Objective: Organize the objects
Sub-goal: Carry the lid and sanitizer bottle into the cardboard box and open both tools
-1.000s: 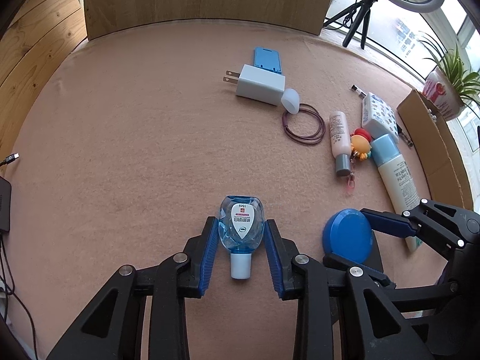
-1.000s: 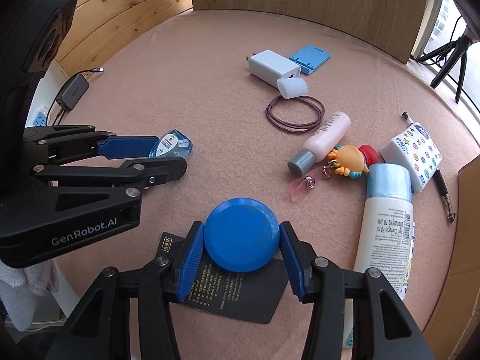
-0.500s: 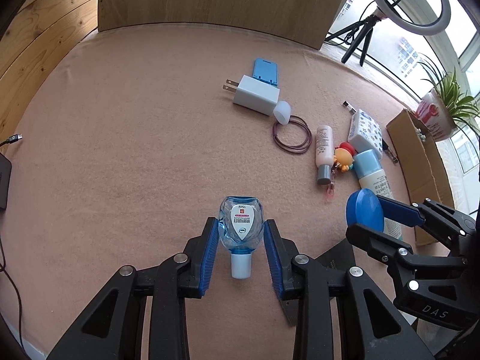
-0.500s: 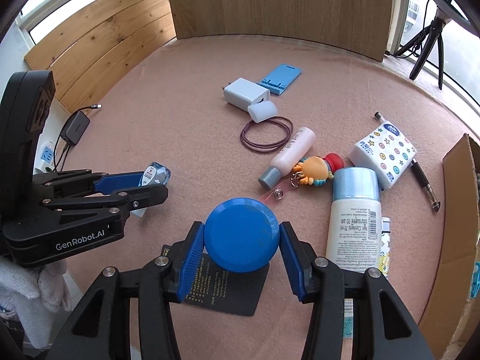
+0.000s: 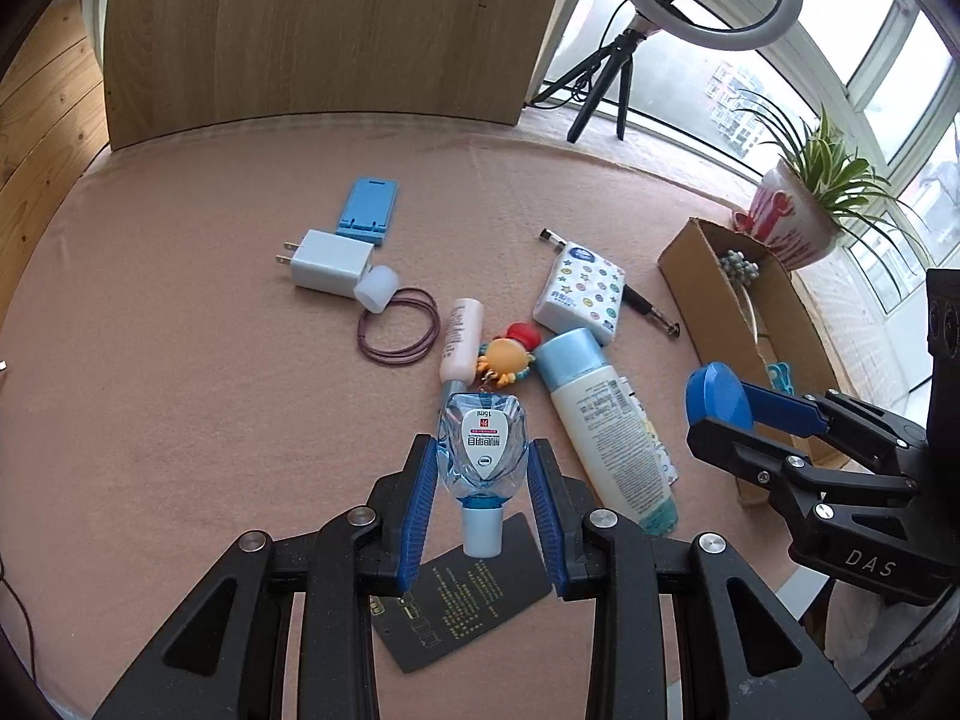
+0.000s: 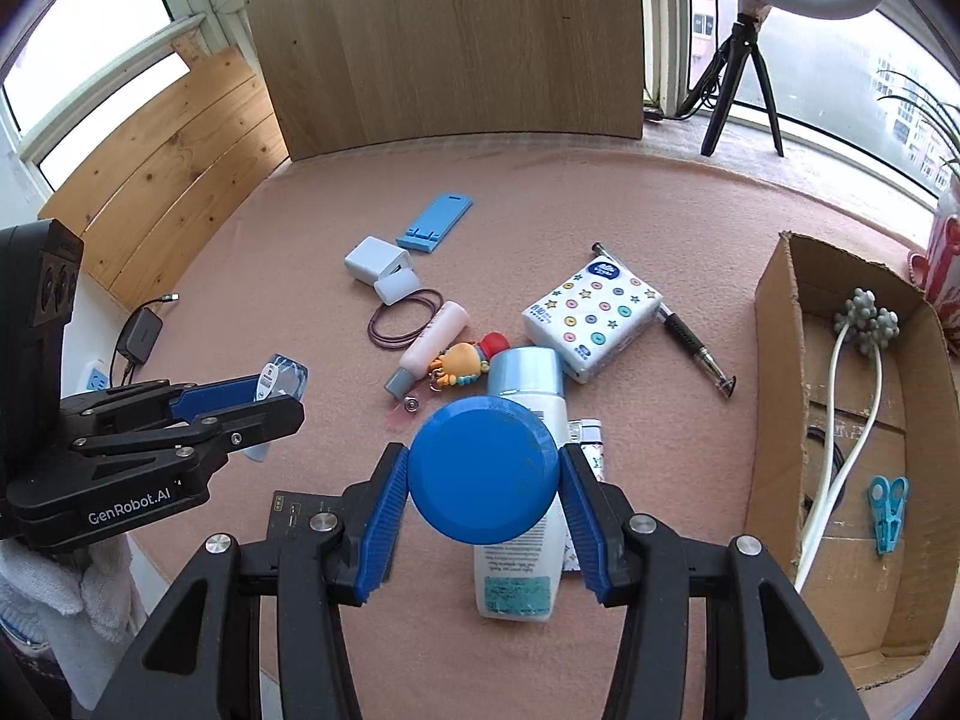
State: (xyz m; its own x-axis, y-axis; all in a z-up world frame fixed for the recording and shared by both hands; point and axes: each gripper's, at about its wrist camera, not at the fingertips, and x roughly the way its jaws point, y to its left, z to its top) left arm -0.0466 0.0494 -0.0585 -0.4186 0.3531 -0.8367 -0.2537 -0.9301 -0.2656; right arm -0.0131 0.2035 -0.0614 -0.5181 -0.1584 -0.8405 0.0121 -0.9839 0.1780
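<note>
My left gripper (image 5: 481, 461) is shut on a small clear blue sanitizer bottle (image 5: 482, 443), held cap-down above the pink table. The same bottle (image 6: 281, 379) shows between the left gripper's blue pads at the left of the right wrist view. A round blue lid (image 6: 483, 469) is clamped in my right gripper (image 6: 480, 474), above a white lotion bottle (image 6: 525, 498). In the left wrist view that lid (image 5: 718, 395) hangs at the right, near an open cardboard box (image 5: 708, 294). Both held things are off the table.
On the mat lie a white charger (image 5: 327, 263), blue phone stand (image 5: 368, 207), purple cord loop (image 5: 399, 327), pink tube (image 5: 461, 333), orange toy keychain (image 5: 507, 357), tissue pack (image 5: 581, 291), pen (image 6: 693, 336) and black card (image 5: 459, 591). The box (image 6: 780, 360) holds a white cable and blue clip (image 6: 888, 513). A potted plant (image 5: 792, 222) stands behind.
Both grippers have risen and swung right toward the cardboard box, each keeping its grip. The table items now lie lower and nearer the middle of both views.
</note>
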